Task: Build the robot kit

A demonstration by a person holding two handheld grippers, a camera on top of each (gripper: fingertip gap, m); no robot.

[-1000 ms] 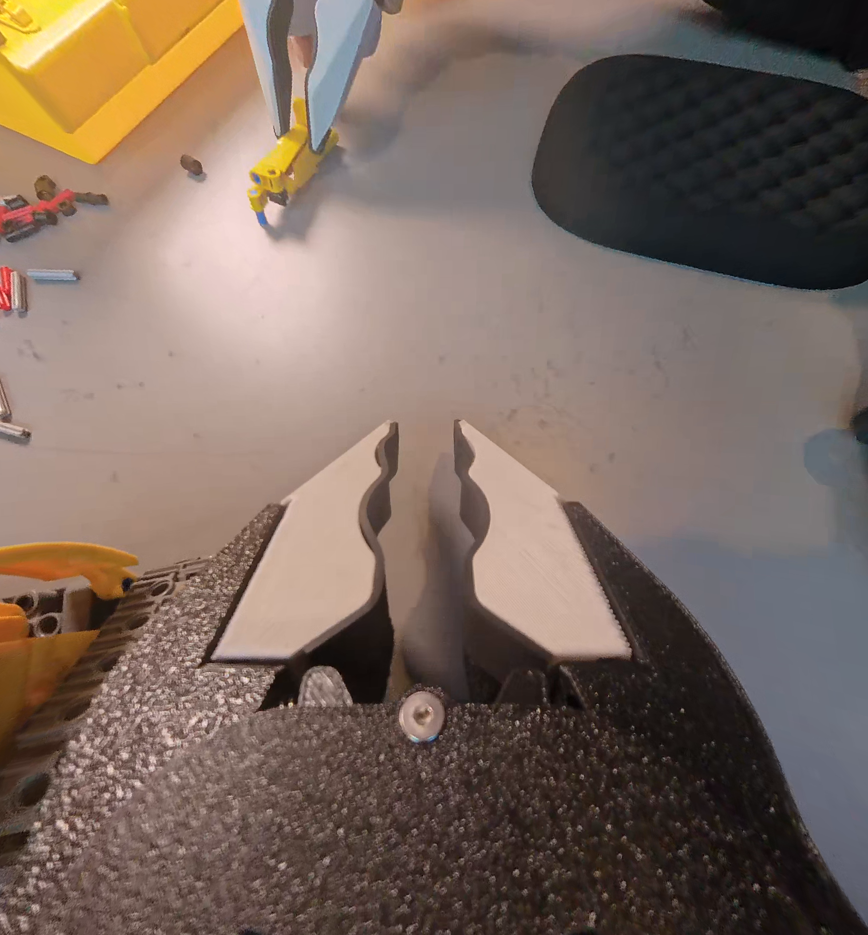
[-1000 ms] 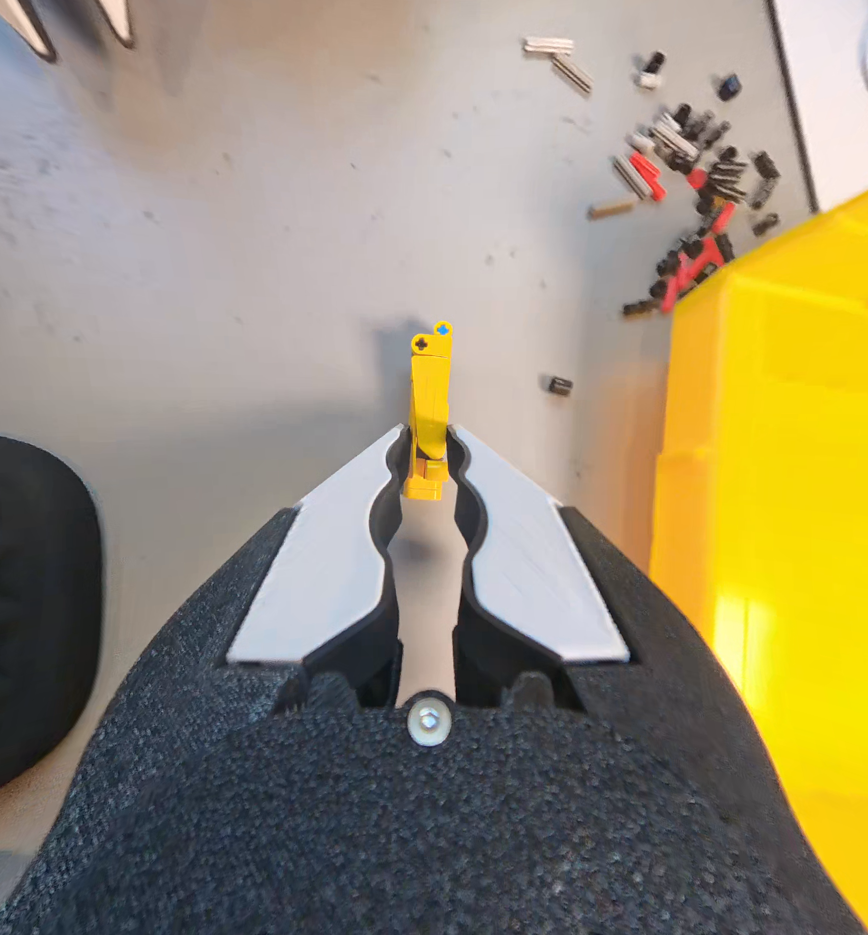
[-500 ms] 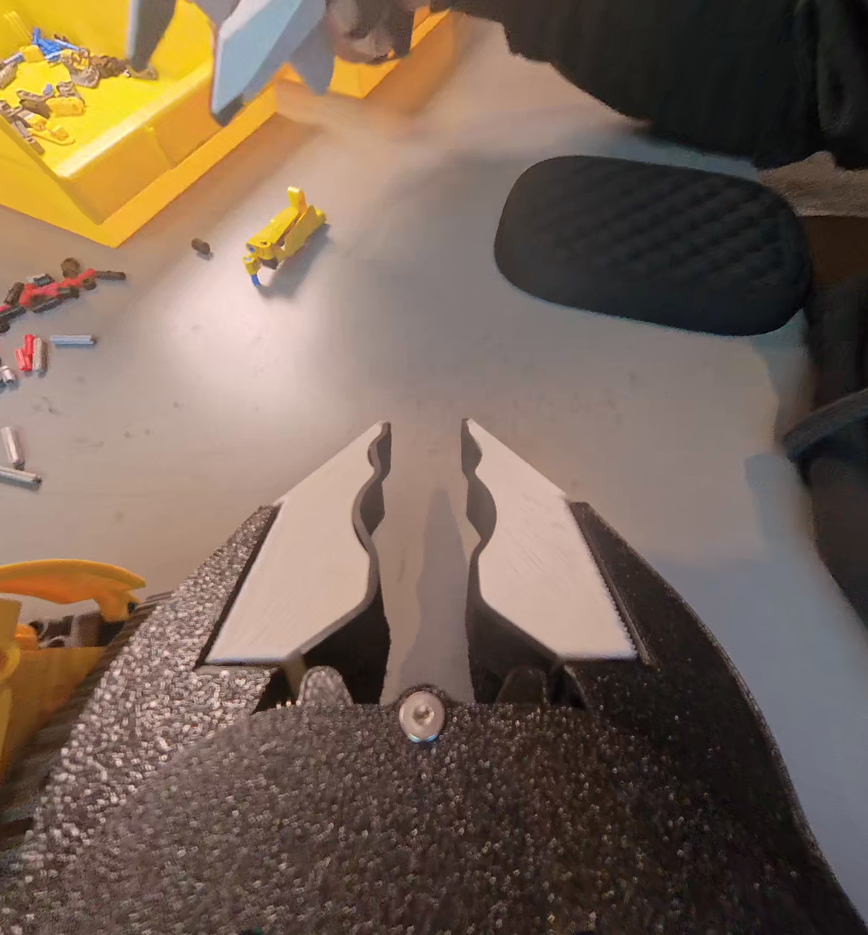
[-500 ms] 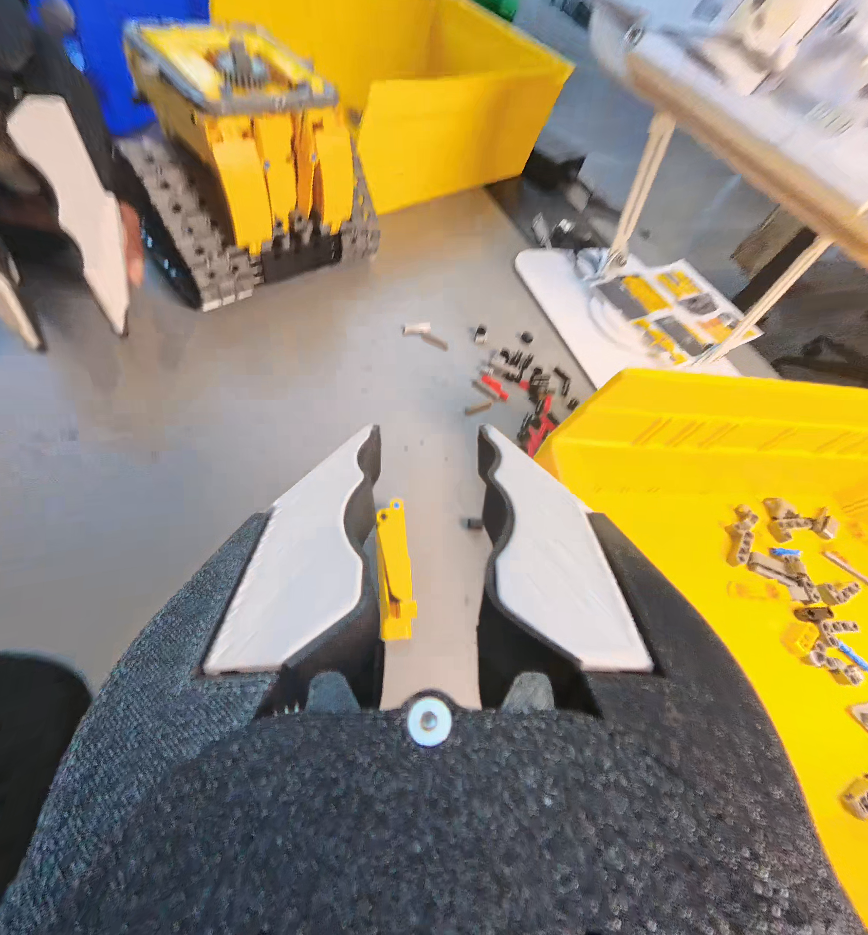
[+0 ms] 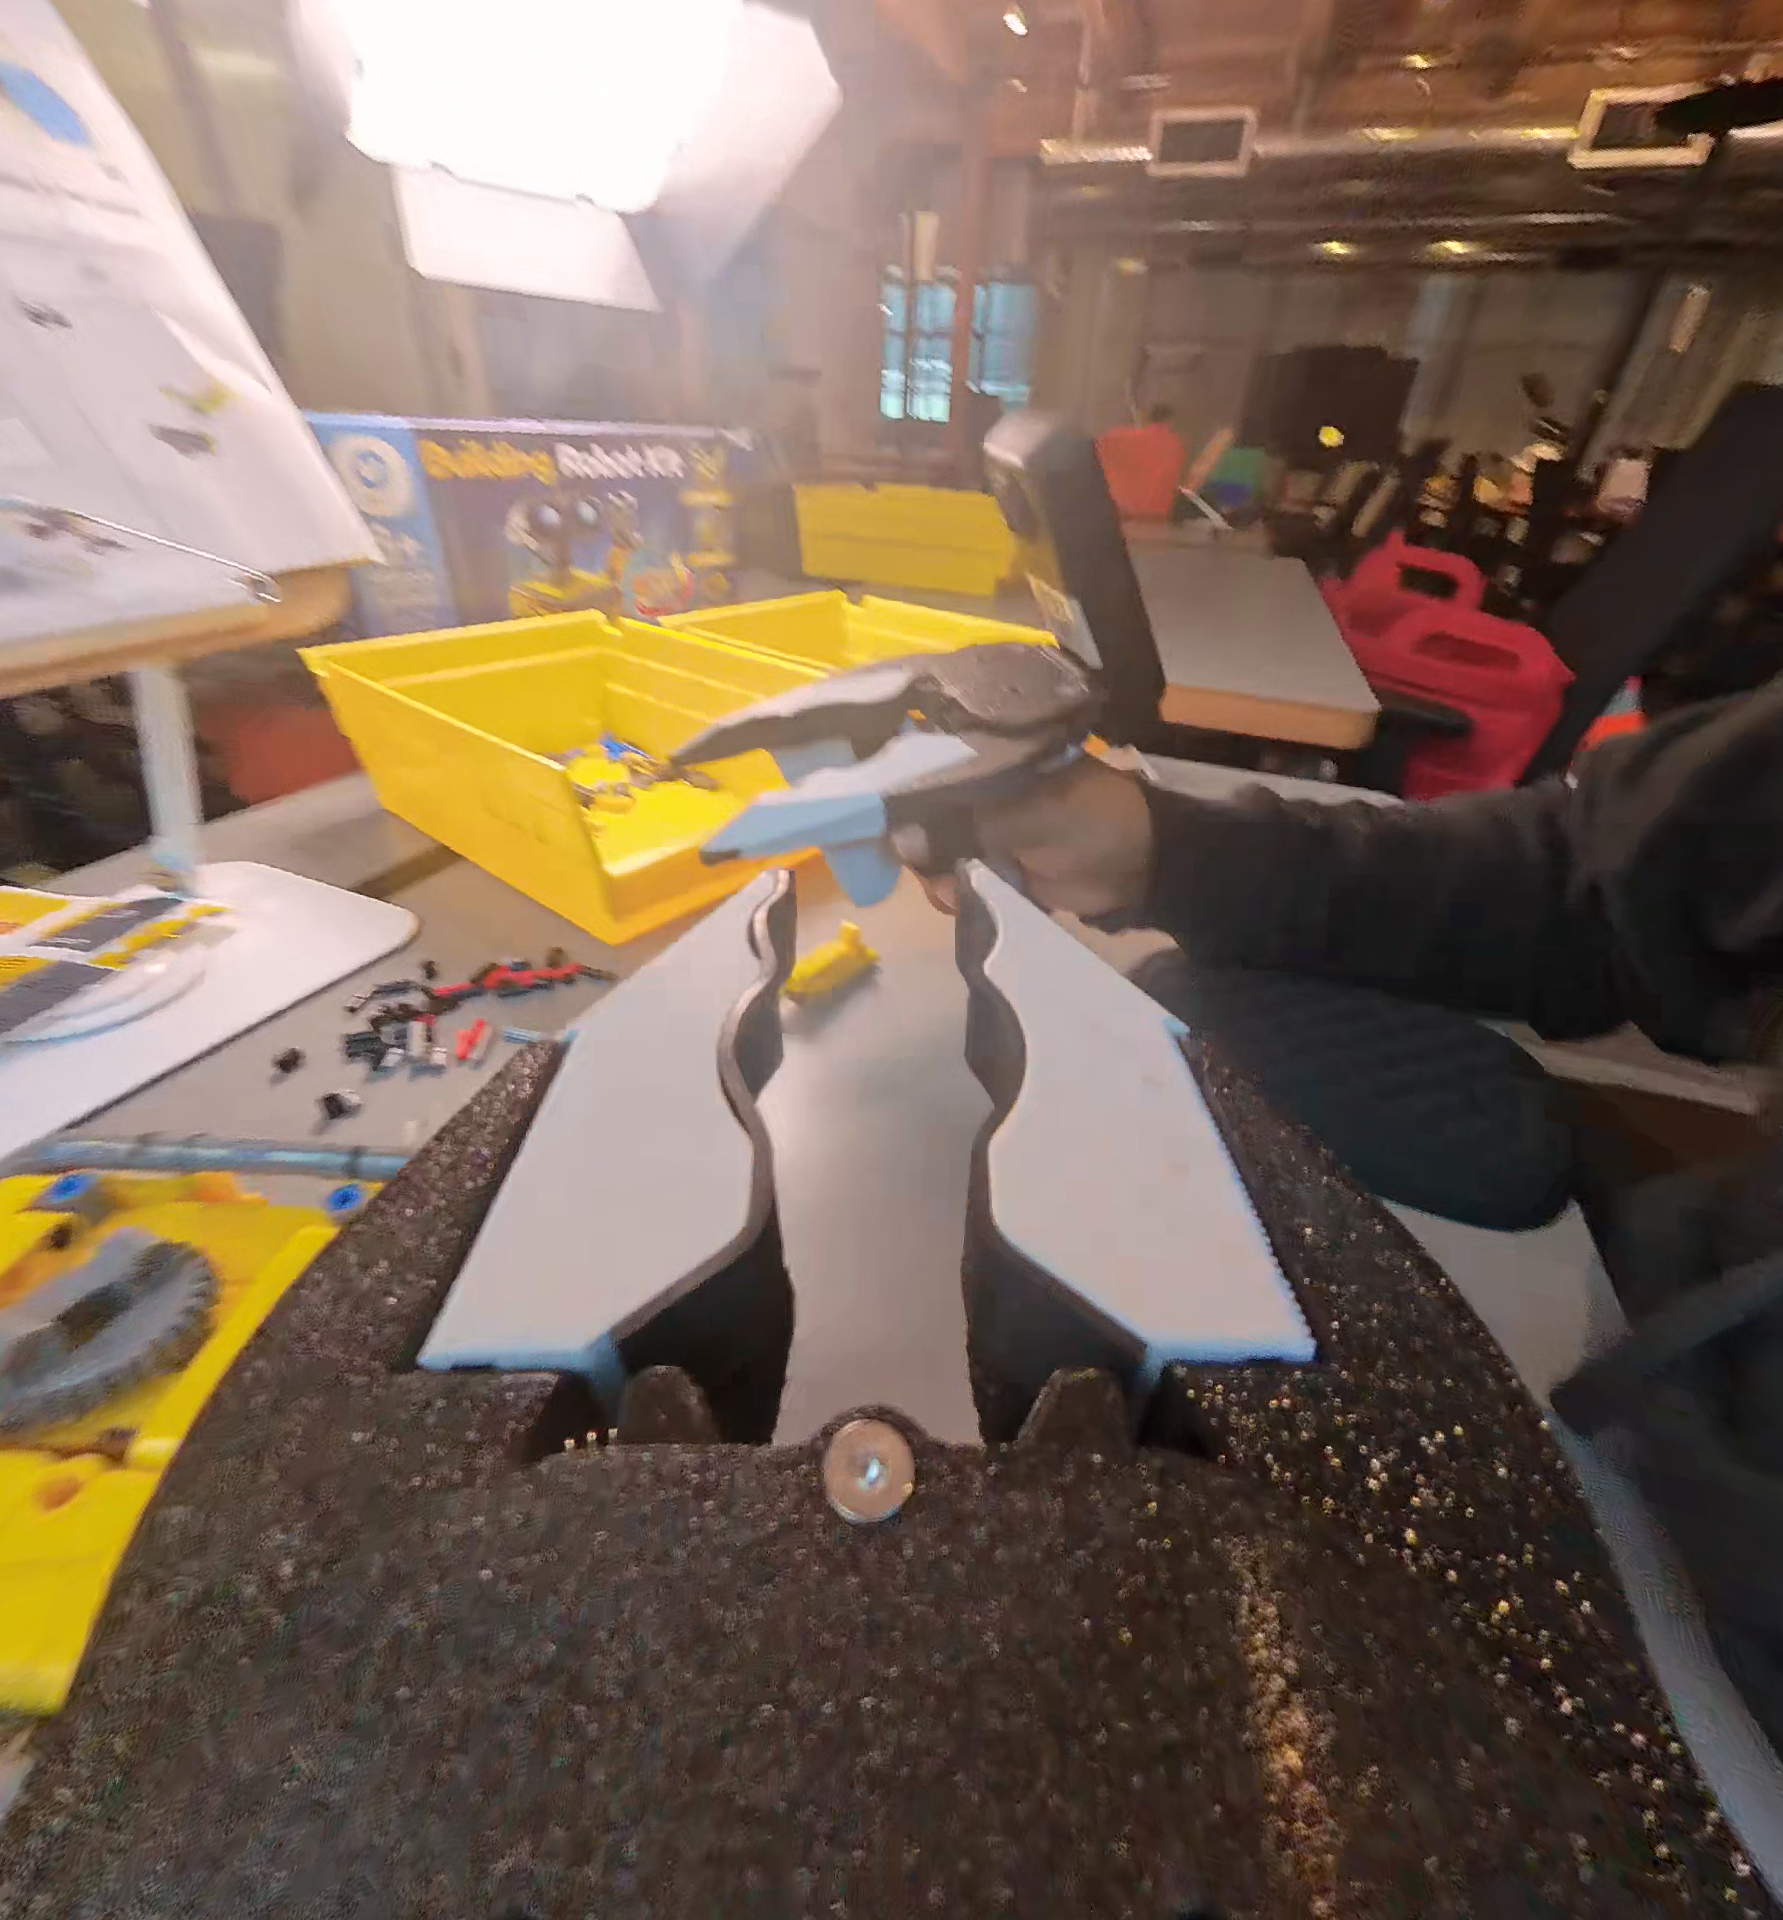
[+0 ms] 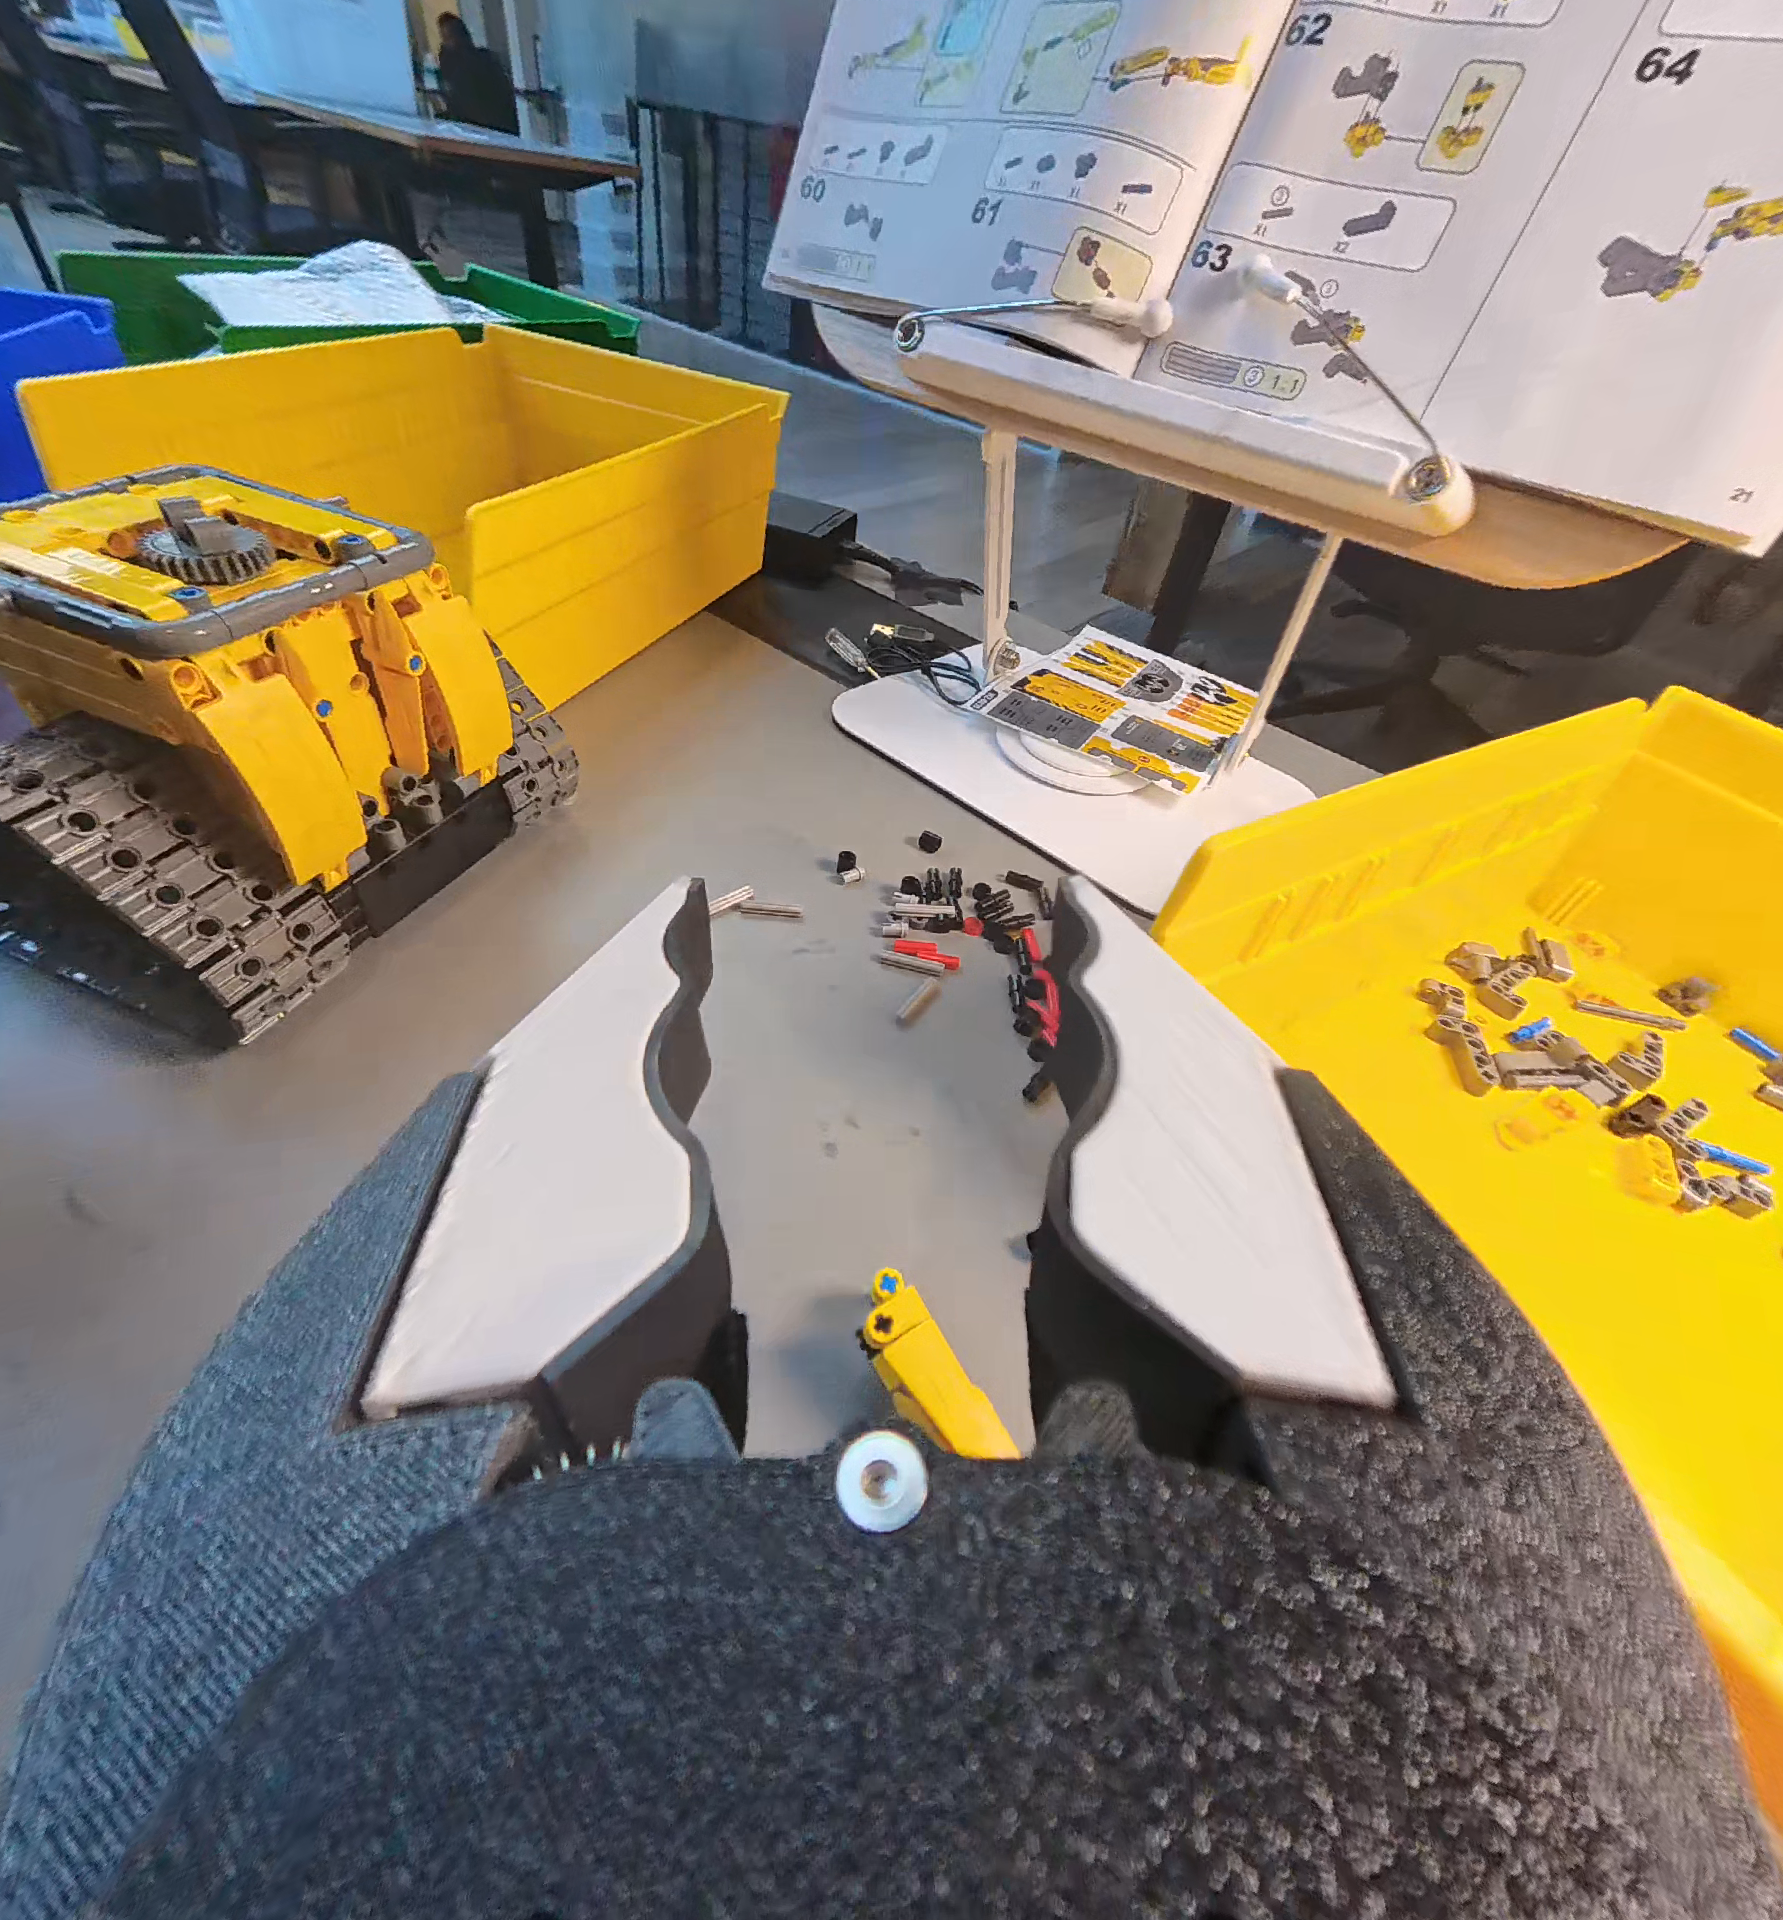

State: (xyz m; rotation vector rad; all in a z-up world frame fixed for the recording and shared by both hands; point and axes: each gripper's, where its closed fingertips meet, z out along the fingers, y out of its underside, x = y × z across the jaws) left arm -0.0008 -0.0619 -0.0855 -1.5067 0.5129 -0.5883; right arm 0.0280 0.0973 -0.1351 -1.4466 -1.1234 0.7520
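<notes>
Right gripper (image 6: 882,904) gapes empty above grey table (image 6: 191,1101) in cluttered workshop

Yellow bin (image 6: 1552,1039); yellow tracked model (image 6: 243,675), grey treads; grey table (image 6: 191,1143)

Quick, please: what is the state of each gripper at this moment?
Left gripper: open, holding nothing.
Right gripper: open, holding nothing; the small yellow piece lies on the table below it.

Place: large shared workshop hall.
Evidence, desk (image 6: 191,1122): yellow parts bins (image 6: 596,468), loose building-brick pins (image 6: 944,925), tracked brick model (image 6: 212,686).
Evidence, stand: open instruction booklet (image 6: 1386,156).
Background: further worktables (image 5: 1251,634), exposed ceiling ducts (image 5: 1386,156).
</notes>
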